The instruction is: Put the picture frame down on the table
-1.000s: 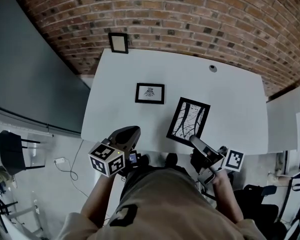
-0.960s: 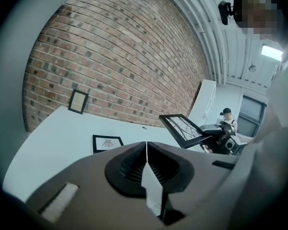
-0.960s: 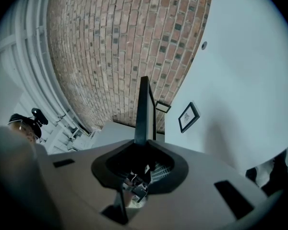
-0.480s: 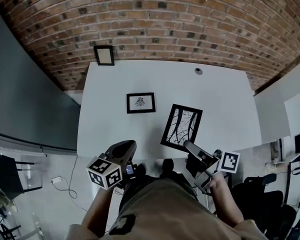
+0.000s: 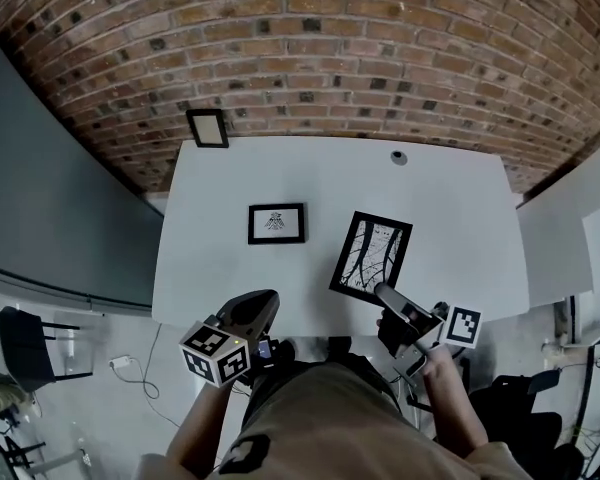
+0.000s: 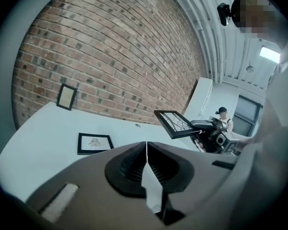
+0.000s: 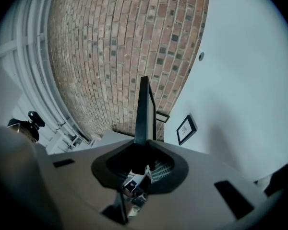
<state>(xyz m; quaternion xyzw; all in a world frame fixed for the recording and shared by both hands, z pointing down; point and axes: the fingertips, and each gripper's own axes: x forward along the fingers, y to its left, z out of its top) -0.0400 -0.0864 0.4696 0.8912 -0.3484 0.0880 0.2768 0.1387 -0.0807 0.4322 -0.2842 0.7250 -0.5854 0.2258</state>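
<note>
Brickwork (image 5: 330, 48) backs the white table (image 5: 460, 218). The picture frame (image 5: 372, 256) with its branch drawing is in the air over the table's near edge, tilted and not touching the top. The right gripper (image 5: 385, 294) pinches its lower edge between its jaws. A smaller frame (image 5: 276, 223) lies flat on the table to the left, and another (image 5: 208, 128) leans against the wall. The left gripper (image 5: 265, 303) has its jaws pressed together on nothing, just short of the table.

Right hand-held gripper (image 5: 381, 291) covers part of picture frame (image 5: 372, 255).
</note>
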